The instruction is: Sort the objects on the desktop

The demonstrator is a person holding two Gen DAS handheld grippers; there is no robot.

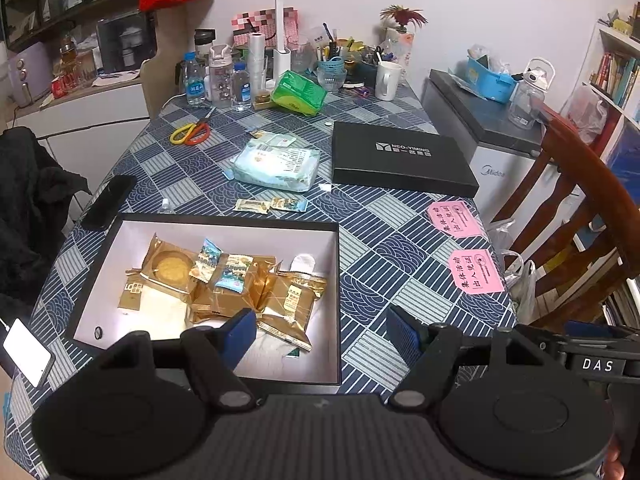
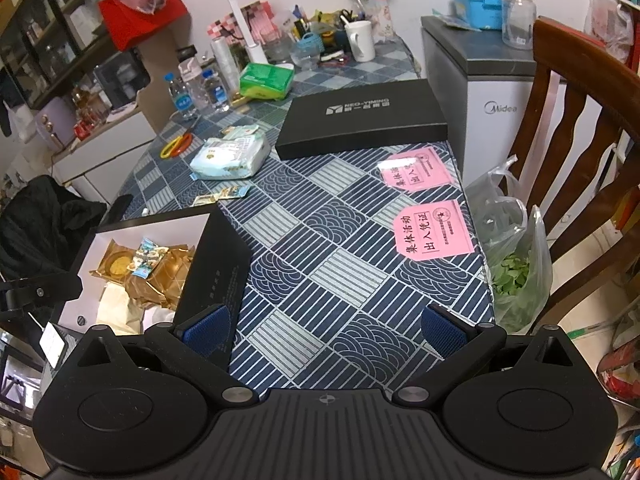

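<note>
Blue patterned cloth covers your worktop (image 1: 400, 240), where the open box (image 1: 334, 304) of gold snack packets (image 1: 240, 292) sits at the near left and its black lid (image 1: 400, 158) lies well apart at the far right, with two loose candies (image 1: 270, 205) and a pale wipes pack (image 1: 278, 164) on the cloth between them. Your left hand-held gripper (image 1: 320, 334) hangs released over the box's near right corner, one blue pad above the packets. Your right hand-held gripper (image 2: 326, 330) is also spread wide, empty, above bare cloth near two pink cards (image 2: 432, 232).
</note>
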